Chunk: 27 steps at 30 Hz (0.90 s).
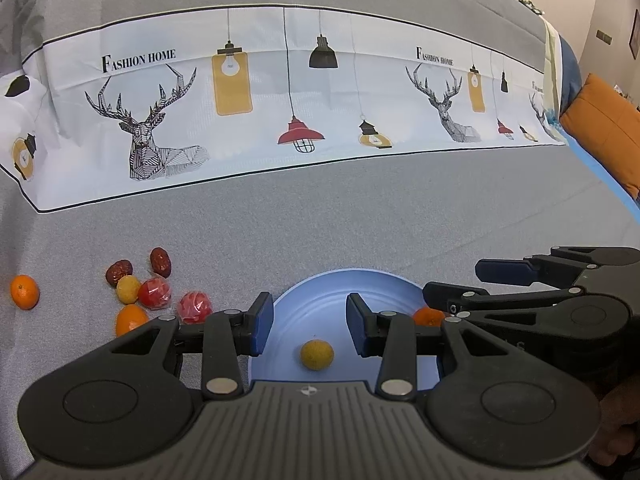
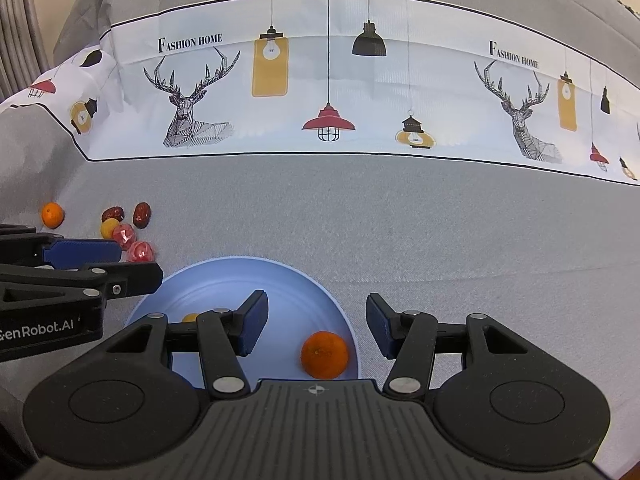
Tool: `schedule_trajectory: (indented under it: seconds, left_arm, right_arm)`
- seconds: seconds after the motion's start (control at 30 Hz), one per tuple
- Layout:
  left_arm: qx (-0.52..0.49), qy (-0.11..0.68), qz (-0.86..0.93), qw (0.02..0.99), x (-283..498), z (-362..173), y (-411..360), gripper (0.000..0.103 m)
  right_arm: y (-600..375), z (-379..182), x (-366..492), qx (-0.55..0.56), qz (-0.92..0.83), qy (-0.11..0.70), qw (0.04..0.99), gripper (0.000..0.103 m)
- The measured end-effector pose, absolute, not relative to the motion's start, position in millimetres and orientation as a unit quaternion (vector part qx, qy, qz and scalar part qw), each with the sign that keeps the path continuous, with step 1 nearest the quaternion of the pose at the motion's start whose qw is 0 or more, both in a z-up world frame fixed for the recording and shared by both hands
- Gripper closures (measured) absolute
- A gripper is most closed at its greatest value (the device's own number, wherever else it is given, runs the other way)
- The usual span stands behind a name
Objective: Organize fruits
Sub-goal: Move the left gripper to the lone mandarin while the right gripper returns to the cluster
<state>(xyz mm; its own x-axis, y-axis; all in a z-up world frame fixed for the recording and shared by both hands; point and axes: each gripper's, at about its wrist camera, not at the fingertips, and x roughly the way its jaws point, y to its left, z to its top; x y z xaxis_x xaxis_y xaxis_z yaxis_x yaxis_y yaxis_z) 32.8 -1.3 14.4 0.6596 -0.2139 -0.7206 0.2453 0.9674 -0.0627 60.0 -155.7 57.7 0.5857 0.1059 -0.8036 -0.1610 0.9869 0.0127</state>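
Both empty: left gripper (image 1: 307,326) and right gripper (image 2: 316,322) part-open over blue plate (image 1: 320,304); plate holds yellow fruit (image 1: 317,355) and orange (image 2: 324,354); rest clustered (image 1: 154,292) toward cloth's left edge; risk: round fruit rolls off soft cloth when nudged.

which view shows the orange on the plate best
The right wrist view: the orange sits whole and unobstructed on the blue plate. In the left wrist view only a sliver of it shows, mostly hidden behind the gripper linkages.
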Motion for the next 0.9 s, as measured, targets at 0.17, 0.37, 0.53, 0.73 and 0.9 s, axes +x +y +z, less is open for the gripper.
schedule_trajectory:
  seconds: [0.17,0.37,0.53,0.73,0.9]
  left_arm:
    - [0.020,0.389,-0.114,0.914,31.4,16.8,1.7,0.059]
    - [0.018,0.372,-0.100,0.923,27.2,23.5,7.2,0.063]
    - [0.014,0.356,-0.088,0.930,25.6,30.5,12.8,0.074]
    - [-0.010,0.374,-0.050,0.926,43.7,43.3,39.2,0.074]
    - [-0.062,0.374,0.029,0.925,85.6,63.6,86.6,0.073]
  right_arm:
    - [-152.7,59.8,61.2,-0.025,0.080,0.447,0.891,0.046]
    - [-150.5,64.0,62.9,-0.008,0.088,0.443,0.892,0.044]
    - [-150.4,68.6,64.4,0.014,0.097,0.439,0.893,0.037]
    - [-148.1,72.3,67.9,0.034,0.101,0.433,0.895,0.037]
    - [-138.5,73.1,71.7,0.049,0.113,0.432,0.893,0.037]
